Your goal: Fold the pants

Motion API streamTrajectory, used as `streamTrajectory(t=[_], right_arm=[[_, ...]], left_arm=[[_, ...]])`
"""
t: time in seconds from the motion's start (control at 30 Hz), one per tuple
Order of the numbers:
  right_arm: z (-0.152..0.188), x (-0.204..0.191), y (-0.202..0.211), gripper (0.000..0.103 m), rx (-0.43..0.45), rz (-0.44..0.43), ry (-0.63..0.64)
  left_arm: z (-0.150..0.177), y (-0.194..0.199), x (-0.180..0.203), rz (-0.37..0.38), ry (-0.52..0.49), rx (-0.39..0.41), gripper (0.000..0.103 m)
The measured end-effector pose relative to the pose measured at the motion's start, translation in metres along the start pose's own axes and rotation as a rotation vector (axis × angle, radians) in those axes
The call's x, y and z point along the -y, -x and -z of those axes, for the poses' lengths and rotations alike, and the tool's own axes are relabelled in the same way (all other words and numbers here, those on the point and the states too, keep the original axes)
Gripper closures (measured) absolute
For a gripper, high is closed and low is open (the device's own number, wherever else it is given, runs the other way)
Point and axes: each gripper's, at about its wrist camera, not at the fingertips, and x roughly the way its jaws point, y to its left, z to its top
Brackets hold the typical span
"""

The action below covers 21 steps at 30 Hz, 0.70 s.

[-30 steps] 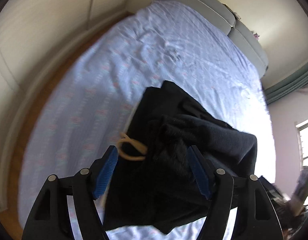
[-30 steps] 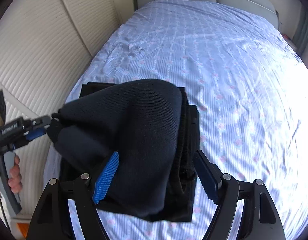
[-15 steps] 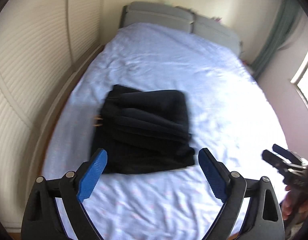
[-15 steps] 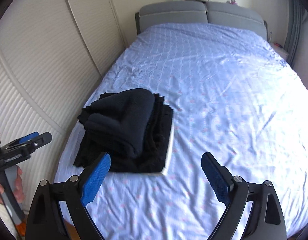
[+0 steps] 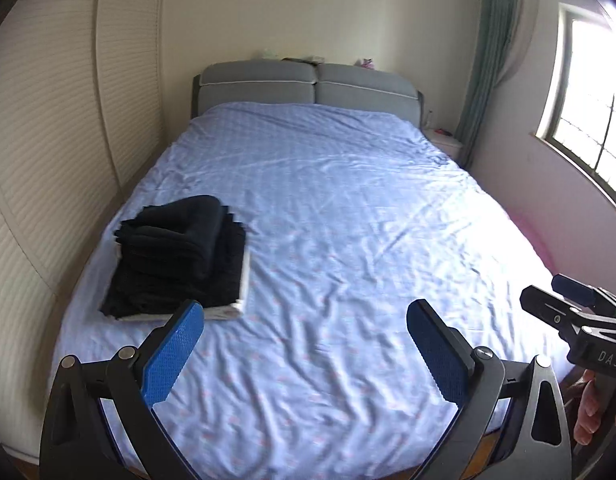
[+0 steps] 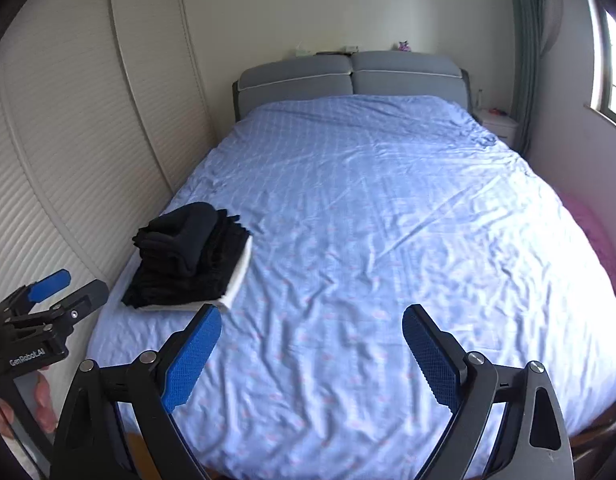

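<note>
Folded black pants [image 5: 180, 252] lie on top of a stack of dark clothes with a white piece underneath, on the left side of the blue bed [image 5: 348, 240]. The stack also shows in the right wrist view [image 6: 192, 256]. My left gripper [image 5: 306, 354] is open and empty, held back above the bed's foot, apart from the stack. My right gripper [image 6: 312, 354] is open and empty too, well back from the stack. Each gripper shows at the edge of the other's view: the right one [image 5: 568, 304] and the left one [image 6: 64, 292].
A louvred wardrobe [image 5: 48, 160] runs close along the bed's left side. A grey headboard [image 5: 308, 88] stands at the far end, a white nightstand [image 6: 498, 122] and green curtain [image 5: 480, 60] at the far right, a window [image 5: 596, 112] on the right wall.
Both grippers have let go of the black pants and pulled back and up from the stack towards the bed's foot. The pants now lie folded on the stack.
</note>
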Motion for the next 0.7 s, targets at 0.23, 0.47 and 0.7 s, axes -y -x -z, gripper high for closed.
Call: streamTrajectory(t=[0.23, 0.47, 0.7], right_arm=[[0.030, 0.079, 0.080, 0.010, 0.040, 0.013, 0.002], [0.050, 0.131, 0.134, 0.010, 0.078, 0.025, -0.039], [0.058, 0.153, 0.159, 0.010, 0.106, 0.022, -0.077]], left_arm=[[0.023, 0.044, 0.099, 0.015, -0.038, 0.025, 0.000], [0.035, 0.081, 0.161, 0.040, -0.105, 0.047, 0.000], [0.033, 0.102, 0.189, 0.062, -0.155, 0.085, 0.000]])
